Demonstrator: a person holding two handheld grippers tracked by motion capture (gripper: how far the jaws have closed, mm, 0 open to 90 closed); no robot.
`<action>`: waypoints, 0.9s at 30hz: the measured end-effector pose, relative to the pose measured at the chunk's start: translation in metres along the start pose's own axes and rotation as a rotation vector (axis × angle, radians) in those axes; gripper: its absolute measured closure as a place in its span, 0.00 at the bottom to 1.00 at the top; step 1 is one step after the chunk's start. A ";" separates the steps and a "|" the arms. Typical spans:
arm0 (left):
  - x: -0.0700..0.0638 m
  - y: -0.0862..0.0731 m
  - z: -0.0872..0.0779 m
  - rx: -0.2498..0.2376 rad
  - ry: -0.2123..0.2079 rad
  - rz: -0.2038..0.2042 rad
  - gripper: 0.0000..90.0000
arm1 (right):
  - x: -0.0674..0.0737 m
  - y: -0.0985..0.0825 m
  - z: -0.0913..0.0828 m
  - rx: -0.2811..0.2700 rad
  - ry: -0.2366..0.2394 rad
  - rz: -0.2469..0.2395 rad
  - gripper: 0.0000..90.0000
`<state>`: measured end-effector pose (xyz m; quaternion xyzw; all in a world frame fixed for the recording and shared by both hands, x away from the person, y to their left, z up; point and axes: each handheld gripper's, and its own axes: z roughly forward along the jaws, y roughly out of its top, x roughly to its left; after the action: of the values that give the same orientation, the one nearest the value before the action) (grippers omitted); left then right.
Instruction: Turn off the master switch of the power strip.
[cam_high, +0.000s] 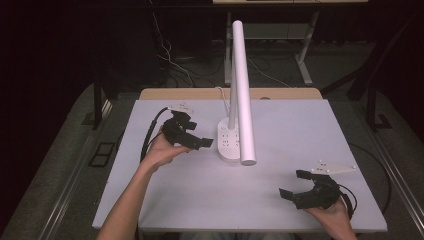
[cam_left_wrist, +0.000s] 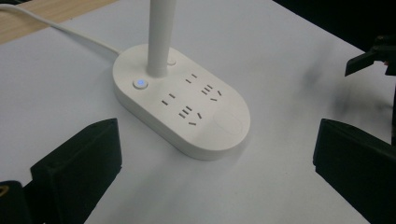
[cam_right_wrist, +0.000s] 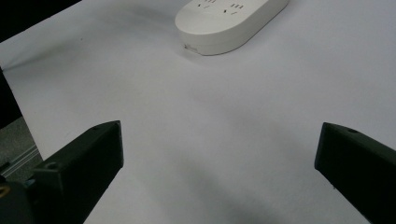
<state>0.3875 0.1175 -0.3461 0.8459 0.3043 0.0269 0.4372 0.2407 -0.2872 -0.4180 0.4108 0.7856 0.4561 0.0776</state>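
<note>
A white desk lamp stands mid-table; its oval base (cam_high: 229, 142) carries several power sockets and a lit blue button (cam_left_wrist: 139, 84). Its long white tube (cam_high: 242, 90) leans out toward the near side. A hand holds my left gripper (cam_high: 197, 134) just left of the base, open, with nothing between its jaws. In the left gripper view the base (cam_left_wrist: 187, 107) lies ahead of the open left gripper (cam_left_wrist: 217, 135), apart from both jaws. My right gripper (cam_high: 294, 183) is open and empty at the near right, low over the white board. In the right gripper view the right gripper (cam_right_wrist: 219, 135) faces bare board, the base (cam_right_wrist: 229, 23) farther off.
The white board (cam_high: 280, 200) covers a wooden desk whose edge (cam_high: 200, 94) shows at the back. The lamp's white cable (cam_left_wrist: 60, 30) runs off the back. Dark floor with cables and desk legs lies beyond. The right gripper (cam_left_wrist: 373, 56) appears far off in the left gripper view.
</note>
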 end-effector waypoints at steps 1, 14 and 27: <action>0.001 0.001 0.001 0.003 0.001 -0.003 0.00 | 0.000 0.000 0.000 0.000 0.000 0.000 0.01; 0.013 0.017 0.012 0.015 0.017 -0.002 0.01 | -0.002 -0.001 -0.001 -0.008 -0.003 0.002 0.01; 0.021 0.028 0.032 0.043 0.021 -0.011 0.04 | -0.002 0.000 -0.001 -0.006 0.000 -0.004 0.01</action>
<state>0.4281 0.0935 -0.3496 0.8531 0.3139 0.0269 0.4159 0.2416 -0.2891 -0.4185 0.4090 0.7850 0.4584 0.0799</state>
